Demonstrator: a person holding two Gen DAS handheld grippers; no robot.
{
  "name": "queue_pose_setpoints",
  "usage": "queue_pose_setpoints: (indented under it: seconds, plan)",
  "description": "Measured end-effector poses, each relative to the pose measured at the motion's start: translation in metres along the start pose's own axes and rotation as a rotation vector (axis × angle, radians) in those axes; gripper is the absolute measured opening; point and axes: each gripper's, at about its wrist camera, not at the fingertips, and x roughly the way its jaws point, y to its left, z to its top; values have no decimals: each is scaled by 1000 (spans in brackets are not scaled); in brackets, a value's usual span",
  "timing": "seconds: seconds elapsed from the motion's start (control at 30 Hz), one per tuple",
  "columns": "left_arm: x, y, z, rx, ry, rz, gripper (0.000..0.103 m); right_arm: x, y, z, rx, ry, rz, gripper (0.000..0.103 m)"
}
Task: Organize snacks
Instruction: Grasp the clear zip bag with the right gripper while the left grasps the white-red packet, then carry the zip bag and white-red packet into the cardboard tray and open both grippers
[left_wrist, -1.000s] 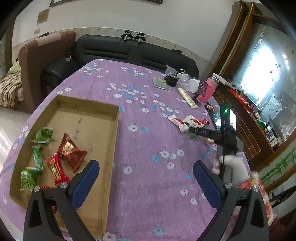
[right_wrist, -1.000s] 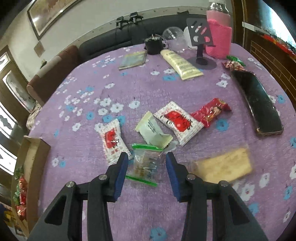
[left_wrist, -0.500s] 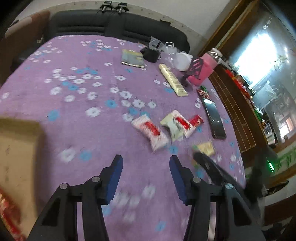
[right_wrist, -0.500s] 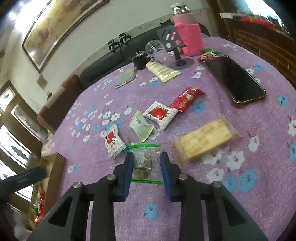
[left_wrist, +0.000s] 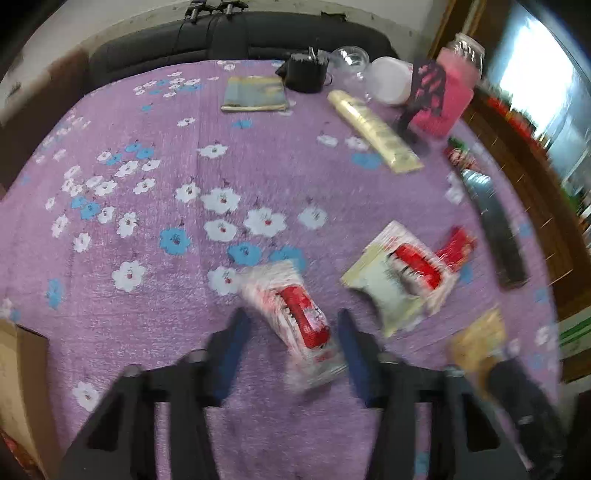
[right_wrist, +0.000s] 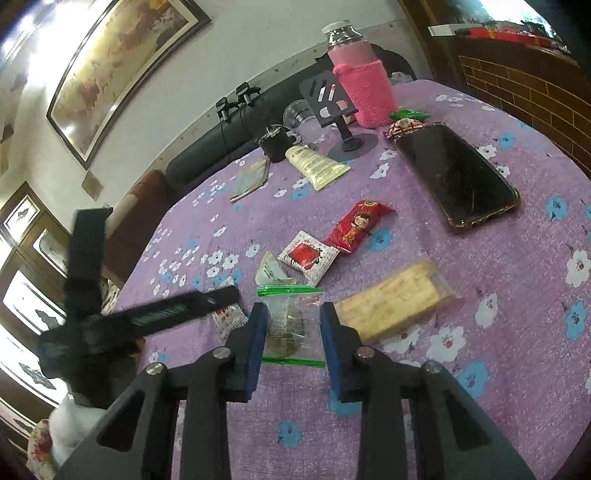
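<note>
My right gripper is shut on a clear snack bag with green edges and holds it just above the purple flowered cloth. My left gripper is open, its fingers on either side of a white and red snack packet that lies on the cloth. The left gripper also shows in the right wrist view. Near it lie a pale green packet, a white and red packet, a red packet and a wrapped biscuit bar. The cardboard box sits at the left edge.
A black phone, a pink covered bottle, a black phone stand, a cream tube, a clear cup, a black cup and a small booklet lie at the far side. A black sofa stands behind.
My left gripper has swung from the box over to the snacks and now straddles the white and red packet. My right gripper has closed on the clear bag and lifted it slightly.
</note>
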Motion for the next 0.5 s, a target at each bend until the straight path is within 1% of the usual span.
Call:
queue_pose_setpoints:
  seconds: [0.03,0.07,0.13,0.23,0.33,0.4,0.5]
  plan:
    - [-1,-2,-2,30,-3,6,26,0,0,0,1,0,0,28]
    - [-3,-1,-5,35,-5,4,25,1,0,0,2,0,1,28]
    - [-10,6,-9,21,-13,-11,24,1,0,0,0,0,-2,28]
    - [-33,22,-17,-19,-45,-52,24,3,-2,-1,2,6,-1,28]
    - [-66,46,-29,-71,-87,-104,24,4,-2,-1,2,4,15,28]
    - [-98,70,-45,-107,-123,-134,24,3,-1,-2,-4,-1,24,28]
    - [-132,105,-65,-158,-166,-136,24,1,4,-4,-16,-7,42,28]
